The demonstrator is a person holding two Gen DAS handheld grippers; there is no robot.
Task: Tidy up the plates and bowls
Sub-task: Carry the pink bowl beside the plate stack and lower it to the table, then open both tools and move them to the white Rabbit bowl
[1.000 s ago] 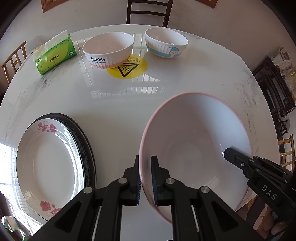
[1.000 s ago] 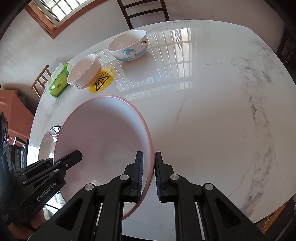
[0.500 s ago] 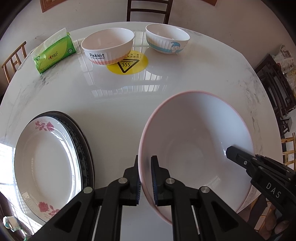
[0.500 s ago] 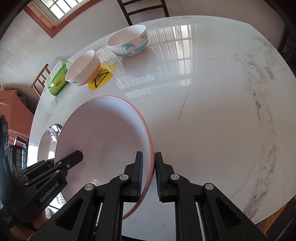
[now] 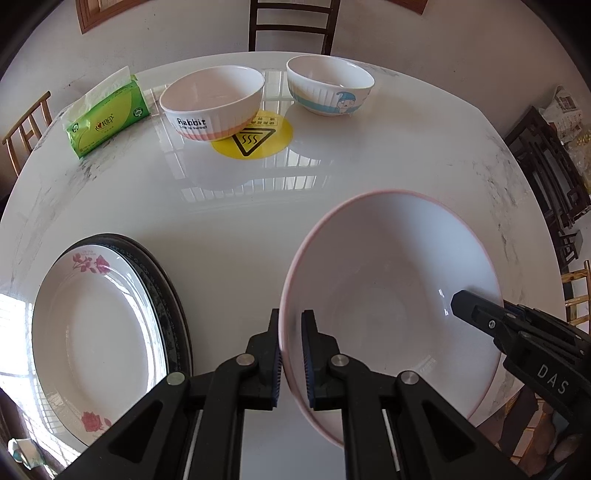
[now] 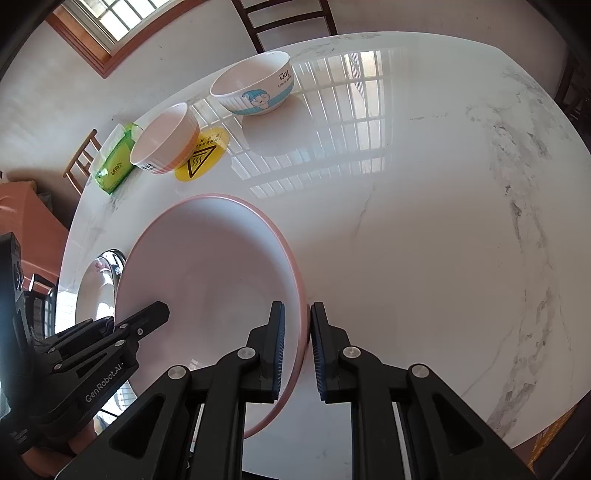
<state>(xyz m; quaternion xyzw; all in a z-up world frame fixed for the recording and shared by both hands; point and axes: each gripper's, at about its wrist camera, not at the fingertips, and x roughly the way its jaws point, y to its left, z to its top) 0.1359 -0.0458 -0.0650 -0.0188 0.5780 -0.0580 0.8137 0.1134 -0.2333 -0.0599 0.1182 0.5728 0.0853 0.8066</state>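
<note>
A large pink-rimmed white bowl (image 5: 391,291) is held over the near part of the marble table (image 5: 229,229). My left gripper (image 5: 291,354) is shut on its left rim. My right gripper (image 6: 297,350) is shut on its right rim and shows in the left wrist view (image 5: 517,332). The bowl also shows in the right wrist view (image 6: 207,273). A white rose-patterned plate (image 5: 92,343) lies on a dark plate (image 5: 173,314) at the near left. A "Rabbit" bowl (image 5: 212,101) and a blue cartoon bowl (image 5: 328,88) stand at the far side.
A green tissue pack (image 5: 105,118) lies at the far left. A yellow warning sticker (image 5: 255,138) is under the Rabbit bowl's edge. Chairs (image 5: 291,22) ring the table, and dark furniture (image 5: 546,170) stands to the right.
Both grippers have carried the large bowl slightly farther over the table, toward the two far bowls. The grips are unchanged.
</note>
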